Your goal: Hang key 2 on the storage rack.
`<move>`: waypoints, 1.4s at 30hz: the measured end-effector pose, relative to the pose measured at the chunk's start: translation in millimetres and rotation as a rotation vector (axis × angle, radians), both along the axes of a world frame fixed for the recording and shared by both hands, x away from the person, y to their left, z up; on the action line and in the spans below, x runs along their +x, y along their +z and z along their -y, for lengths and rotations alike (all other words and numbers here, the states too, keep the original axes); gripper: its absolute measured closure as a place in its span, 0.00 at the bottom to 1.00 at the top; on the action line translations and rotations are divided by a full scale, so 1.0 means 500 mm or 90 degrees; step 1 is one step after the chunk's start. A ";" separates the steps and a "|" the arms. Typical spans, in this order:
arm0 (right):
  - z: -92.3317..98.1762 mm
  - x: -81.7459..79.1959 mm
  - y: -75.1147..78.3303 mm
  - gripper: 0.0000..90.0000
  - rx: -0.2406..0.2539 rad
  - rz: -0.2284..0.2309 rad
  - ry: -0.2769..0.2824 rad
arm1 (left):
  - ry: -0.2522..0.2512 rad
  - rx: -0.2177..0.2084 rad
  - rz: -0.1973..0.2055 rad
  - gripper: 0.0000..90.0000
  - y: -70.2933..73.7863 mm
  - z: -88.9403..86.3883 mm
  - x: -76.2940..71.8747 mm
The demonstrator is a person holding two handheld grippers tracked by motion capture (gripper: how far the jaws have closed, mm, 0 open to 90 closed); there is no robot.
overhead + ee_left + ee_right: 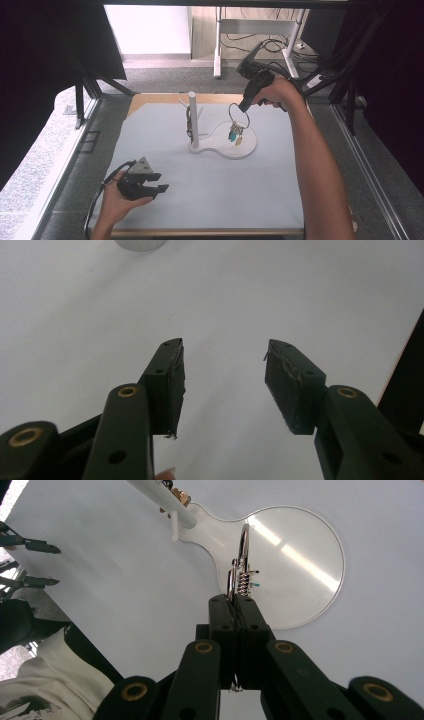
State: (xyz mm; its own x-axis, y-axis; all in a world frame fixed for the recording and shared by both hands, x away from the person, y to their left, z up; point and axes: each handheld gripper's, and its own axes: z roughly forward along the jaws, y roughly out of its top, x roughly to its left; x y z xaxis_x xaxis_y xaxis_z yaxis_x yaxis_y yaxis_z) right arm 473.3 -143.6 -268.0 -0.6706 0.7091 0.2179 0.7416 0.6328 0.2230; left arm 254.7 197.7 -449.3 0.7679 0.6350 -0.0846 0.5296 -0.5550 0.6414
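A pale grey tabletop (210, 190) carries a white flat-based stand with an upright post (193, 120). Above its round base, the right gripper (243, 107) pinches a thin metal key ring (239, 116) with small dangling keys. The left gripper (159, 183) rests near the front, jaws half apart, empty.

The key ring (243, 555) is thin polished metal that catches the light, its small tags (235, 134) in coloured plastic, teal and yellowish. Under it the stand's round base (310, 580) is glossy white plastic with bright glare streaks; its post (193, 120) is smooth white plastic too. The tabletop (210, 185) is covered in a matt pale grey sheet. The left gripper (225, 375) is matt black plastic, with rough, frayed pads (282, 385) and brass-coloured rivets; the right gripper (235, 602) is alike.
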 end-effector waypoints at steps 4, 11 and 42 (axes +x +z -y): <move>-0.006 0.005 -0.008 0.98 -0.003 0.001 0.000 | -0.001 -0.002 0.001 0.56 0.000 -0.001 0.000; -0.020 0.015 -0.016 0.98 0.004 0.000 -0.008 | 0.000 -0.004 0.002 0.56 0.001 -0.003 -0.001; -0.084 0.051 -0.045 0.98 0.003 0.002 -0.008 | -0.007 0.001 -0.005 0.56 -0.007 0.007 -0.001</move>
State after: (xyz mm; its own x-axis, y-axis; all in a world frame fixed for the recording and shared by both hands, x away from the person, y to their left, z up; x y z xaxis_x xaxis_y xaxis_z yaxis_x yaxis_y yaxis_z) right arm 498.7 -101.6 -290.3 -0.6623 0.7165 0.2189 0.7487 0.6225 0.2277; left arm 254.0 194.5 -452.6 0.7741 0.6268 -0.0891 0.5285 -0.5623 0.6361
